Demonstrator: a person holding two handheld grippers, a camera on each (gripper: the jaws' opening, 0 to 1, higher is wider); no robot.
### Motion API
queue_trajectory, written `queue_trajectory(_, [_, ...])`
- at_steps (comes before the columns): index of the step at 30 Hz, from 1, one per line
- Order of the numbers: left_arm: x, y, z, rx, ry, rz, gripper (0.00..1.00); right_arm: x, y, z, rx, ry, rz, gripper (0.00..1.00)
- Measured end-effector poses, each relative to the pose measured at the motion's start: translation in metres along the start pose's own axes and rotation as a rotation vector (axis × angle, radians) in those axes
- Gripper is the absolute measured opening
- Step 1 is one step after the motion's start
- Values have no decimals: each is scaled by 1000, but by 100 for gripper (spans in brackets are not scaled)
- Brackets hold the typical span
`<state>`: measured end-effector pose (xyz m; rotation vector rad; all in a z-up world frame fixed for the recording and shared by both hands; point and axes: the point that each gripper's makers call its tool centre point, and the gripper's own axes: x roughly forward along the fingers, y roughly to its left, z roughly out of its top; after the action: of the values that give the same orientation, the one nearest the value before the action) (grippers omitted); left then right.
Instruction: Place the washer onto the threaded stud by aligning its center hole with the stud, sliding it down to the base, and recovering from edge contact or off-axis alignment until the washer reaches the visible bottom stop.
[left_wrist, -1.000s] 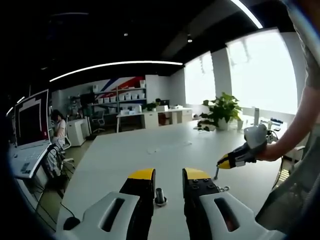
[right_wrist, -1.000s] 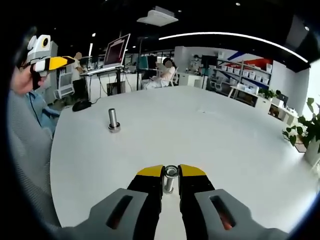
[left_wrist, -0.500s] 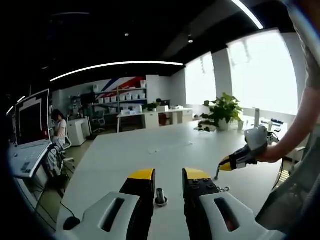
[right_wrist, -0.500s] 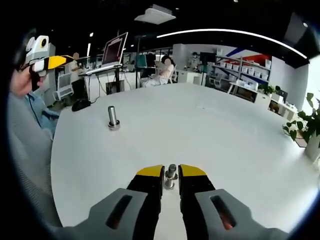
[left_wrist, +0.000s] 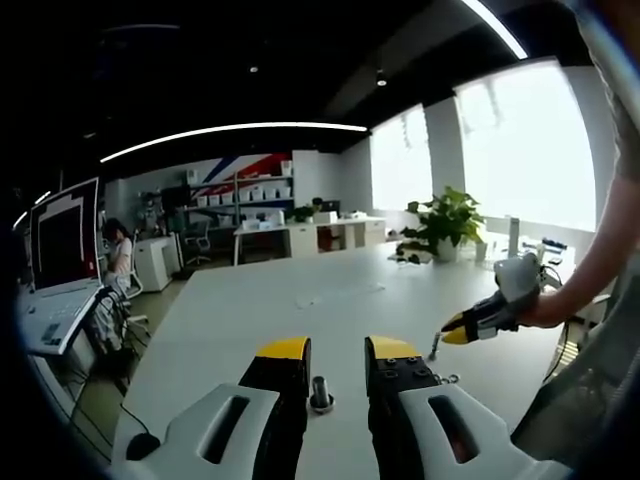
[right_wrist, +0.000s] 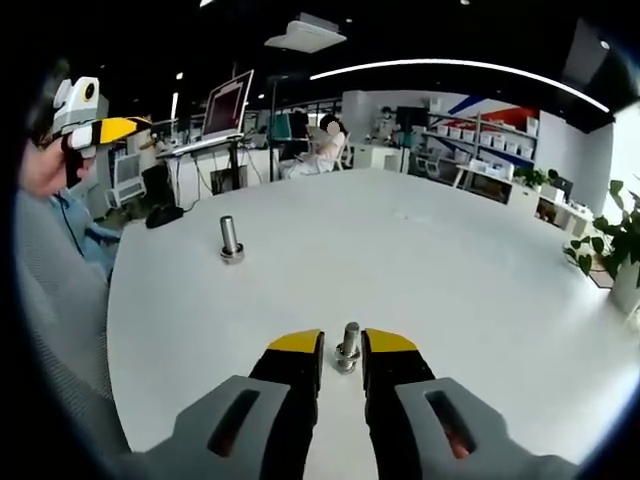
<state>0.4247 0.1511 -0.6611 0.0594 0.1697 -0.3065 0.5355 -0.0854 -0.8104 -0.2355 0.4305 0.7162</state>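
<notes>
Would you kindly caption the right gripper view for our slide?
Right gripper, jaws open, straddling a threaded stud on the white table.

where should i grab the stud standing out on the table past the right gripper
Grip the stud by its smooth upright shaft, above the wider collar at its base. Come in level from the side, jaws either side of the shaft. It stands straight and alone on the white table, so any side looks open.

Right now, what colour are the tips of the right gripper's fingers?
Yellow tips on black fingers, clearest in the right gripper view.
</notes>
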Motion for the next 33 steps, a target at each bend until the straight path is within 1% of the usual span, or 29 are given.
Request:
queue_trajectory(10, [0, 0, -1, -2, 3, 1, 20, -16, 9, -20, 22, 23, 5, 20])
queue_trajectory(17, [1, -2, -1, 1, 5, -6, 20, -19, 19, -33, 33, 47, 29, 21])
queue_trajectory(20, [1, -2, -1, 3, 3, -2, 20, -20, 24, -36, 21, 56, 47, 21])
queue_trajectory(23, [0, -1, 0, 3, -1, 1, 20, -21, 33, -41, -10, 73, 78, 22])
queue_trajectory(28, [0, -1, 0, -5, 1, -3, 20, -21, 36, -51, -3, 96, 88, 22])
queue_trajectory(33, [0, 1, 1, -6, -3, 1, 20, -19, 42, -58, -18, 113, 100, 22])
